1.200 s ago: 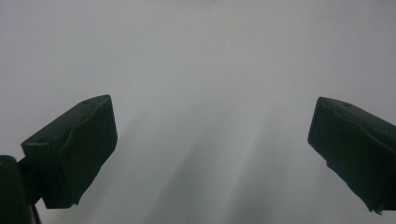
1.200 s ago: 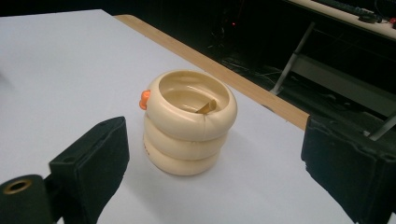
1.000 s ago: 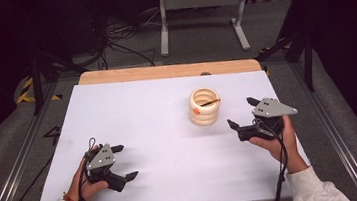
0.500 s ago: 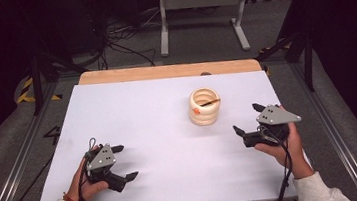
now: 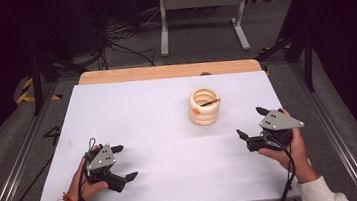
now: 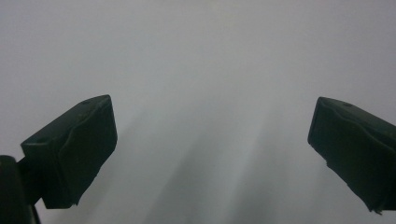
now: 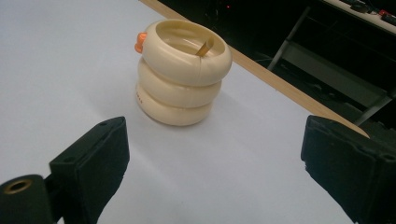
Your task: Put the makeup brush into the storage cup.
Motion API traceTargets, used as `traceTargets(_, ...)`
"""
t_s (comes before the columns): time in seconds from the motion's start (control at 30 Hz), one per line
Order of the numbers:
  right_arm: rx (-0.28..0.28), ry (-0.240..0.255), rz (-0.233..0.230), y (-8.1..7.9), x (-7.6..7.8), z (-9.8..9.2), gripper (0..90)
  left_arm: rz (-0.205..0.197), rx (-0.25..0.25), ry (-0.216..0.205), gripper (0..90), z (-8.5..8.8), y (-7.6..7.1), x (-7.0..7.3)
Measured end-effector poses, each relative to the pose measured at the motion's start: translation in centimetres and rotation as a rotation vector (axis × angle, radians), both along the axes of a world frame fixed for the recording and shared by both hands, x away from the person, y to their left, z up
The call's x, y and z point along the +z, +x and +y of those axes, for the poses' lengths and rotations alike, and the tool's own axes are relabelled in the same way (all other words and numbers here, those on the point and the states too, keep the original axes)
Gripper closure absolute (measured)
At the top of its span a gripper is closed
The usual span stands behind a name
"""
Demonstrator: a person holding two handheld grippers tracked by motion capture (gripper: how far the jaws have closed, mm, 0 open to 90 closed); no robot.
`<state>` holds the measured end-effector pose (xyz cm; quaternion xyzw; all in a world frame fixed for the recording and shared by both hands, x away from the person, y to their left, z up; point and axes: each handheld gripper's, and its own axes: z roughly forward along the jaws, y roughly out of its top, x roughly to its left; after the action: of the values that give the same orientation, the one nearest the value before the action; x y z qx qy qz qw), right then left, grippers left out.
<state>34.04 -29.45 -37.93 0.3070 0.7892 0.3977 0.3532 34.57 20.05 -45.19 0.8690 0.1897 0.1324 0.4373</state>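
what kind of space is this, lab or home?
Likely a lab or recording rig, not a home: a white table on metal rails, loose cables on grey floor, dark surroundings, and a metal stand behind.

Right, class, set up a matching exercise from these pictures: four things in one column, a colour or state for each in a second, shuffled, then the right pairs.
Things:
1. ring holder
2. table top
3. left claw
4. small knob on the holder's rim

Colour or state:
A. orange
B. open, nothing between its jaws
C. cream, three stacked rings
D. white, with a wooden strip at the far edge

Pairs: 1-C, 2-D, 3-B, 4-A
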Motion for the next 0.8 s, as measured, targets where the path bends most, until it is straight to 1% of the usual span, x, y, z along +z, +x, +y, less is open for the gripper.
traceTargets(0.07, -0.004, -0.011, 0.003, -0.1, -0.2, -0.1, 8.4, 0.0, 0.0, 0.001, 2.3, 0.0, 0.0, 0.0)
traceTargets(0.23, -0.007, -0.019, 0.001, -0.4, -0.5, -0.3, 8.4, 0.0, -0.002, 0.003, 2.3, 0.0, 0.0, 0.0)
traceTargets(0.4, -0.008, -0.019, 0.012, -0.7, -1.1, -0.6, 8.4, 0.001, 0.0, 0.003, 2.3, 0.0, -0.1, 0.0)
traceTargets(0.43, -0.015, -0.03, 0.015, -0.8, -1.3, -0.8, 8.4, 0.001, 0.0, 0.002, 2.3, 0.0, -0.1, 0.0)
traceTargets(0.63, -0.019, -0.03, 0.024, -1.2, -1.9, -1.3, 8.4, 0.001, -0.001, 0.004, 2.3, 0.0, -0.1, 0.0)
traceTargets(0.8, -0.021, -0.051, 0.03, -1.6, -2.4, -1.7, 8.4, -0.001, 0.0, 0.007, 2.3, 0.0, -0.1, 0.0)
